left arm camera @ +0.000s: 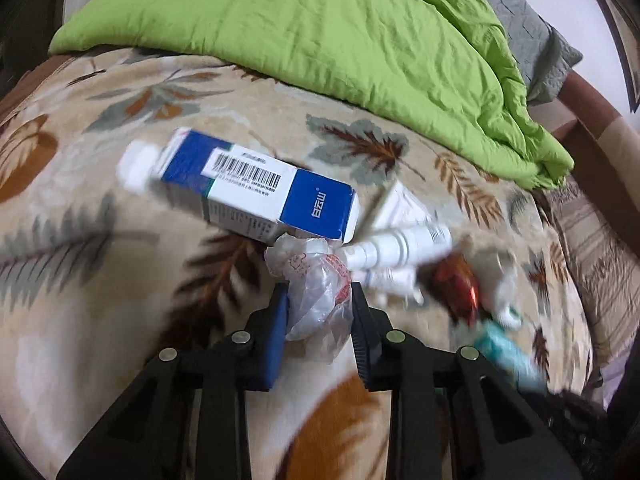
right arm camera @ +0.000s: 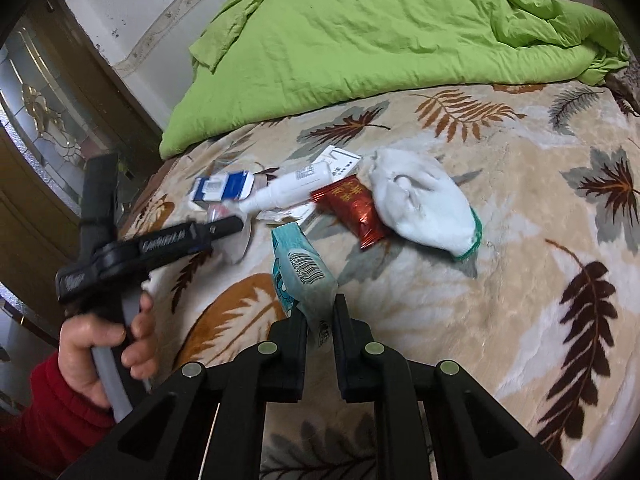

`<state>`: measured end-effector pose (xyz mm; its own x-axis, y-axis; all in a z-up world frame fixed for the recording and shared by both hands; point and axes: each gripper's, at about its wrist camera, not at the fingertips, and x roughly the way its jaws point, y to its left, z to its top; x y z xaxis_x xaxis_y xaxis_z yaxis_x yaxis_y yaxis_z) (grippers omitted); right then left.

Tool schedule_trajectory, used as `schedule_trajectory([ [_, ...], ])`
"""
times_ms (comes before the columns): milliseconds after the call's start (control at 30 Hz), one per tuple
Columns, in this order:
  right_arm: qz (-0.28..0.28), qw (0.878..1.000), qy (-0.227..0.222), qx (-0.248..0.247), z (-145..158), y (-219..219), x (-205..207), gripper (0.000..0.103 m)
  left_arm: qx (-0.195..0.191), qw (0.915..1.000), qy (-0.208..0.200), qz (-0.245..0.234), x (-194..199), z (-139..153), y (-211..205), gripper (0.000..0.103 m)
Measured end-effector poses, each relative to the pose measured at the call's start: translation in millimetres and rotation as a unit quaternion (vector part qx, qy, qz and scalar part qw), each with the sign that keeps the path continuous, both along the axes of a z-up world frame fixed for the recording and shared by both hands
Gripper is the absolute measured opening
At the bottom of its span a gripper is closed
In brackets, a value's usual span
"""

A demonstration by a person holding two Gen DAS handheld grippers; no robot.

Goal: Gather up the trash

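Trash pinched in both: clear plastic bag (left arm camera: 320,300) in left hand-held gripper (left arm camera: 320,304), teal packet (right arm camera: 308,280) in right hand-held gripper (right arm camera: 320,320). Still on bed (right arm camera: 500,300): blue box (left arm camera: 256,188), white bottle (left arm camera: 400,246), red wrapper (right arm camera: 356,208), white glove (right arm camera: 424,204). No bin seen yet.

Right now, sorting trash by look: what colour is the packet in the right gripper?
Teal packet with a barcode, clearest in the right wrist view.

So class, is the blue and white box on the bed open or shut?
Open at one end: the blue and white box lies on its side on the blanket, its near end flap gaping.
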<state>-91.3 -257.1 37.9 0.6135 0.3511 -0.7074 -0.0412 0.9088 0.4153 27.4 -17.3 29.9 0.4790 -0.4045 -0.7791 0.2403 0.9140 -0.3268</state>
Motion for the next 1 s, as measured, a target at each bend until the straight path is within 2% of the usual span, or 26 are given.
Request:
schedule_trajectory([
  [267, 0.002, 1.000, -0.002, 0.001, 5, 13, -28, 0.013, -0.031, 0.9991, 0.027, -0.011, -70, 13, 22, 0.028],
  [367, 0.002, 1.000, 0.002, -0.005, 3, 18, -38, 0.013, -0.020, 0.9993, 0.030, -0.014, -90, 14, 21, 0.028],
  [533, 0.000, 0.999, -0.018, -0.031, 10, 25, -48, 0.013, 0.003, 0.9995, 0.030, -0.005, -99, 3, 17, 0.028],
  [667, -0.015, 0.999, -0.021, -0.025, 10, 20, -47, 0.013, 0.014, 0.9995, 0.028, -0.011, -94, -4, 10, 0.035],
  [733, -0.020, 0.999, -0.025, -0.022, 11, 17, -47, 0.013, 0.028, 0.9991, 0.030, -0.009, -90, -11, 7, 0.035],
  [900, -0.026, 0.998, -0.041, -0.028, 15, 17, -51, 0.013, 0.040, 0.9991, 0.001, -0.013, -97, -5, 4, 0.031],
  [1000, -0.032, 0.998, -0.050, -0.033, 18, 17, -54, 0.013, 0.047, 0.9976, -0.045, -0.021, -110, 7, -1, 0.030],
])
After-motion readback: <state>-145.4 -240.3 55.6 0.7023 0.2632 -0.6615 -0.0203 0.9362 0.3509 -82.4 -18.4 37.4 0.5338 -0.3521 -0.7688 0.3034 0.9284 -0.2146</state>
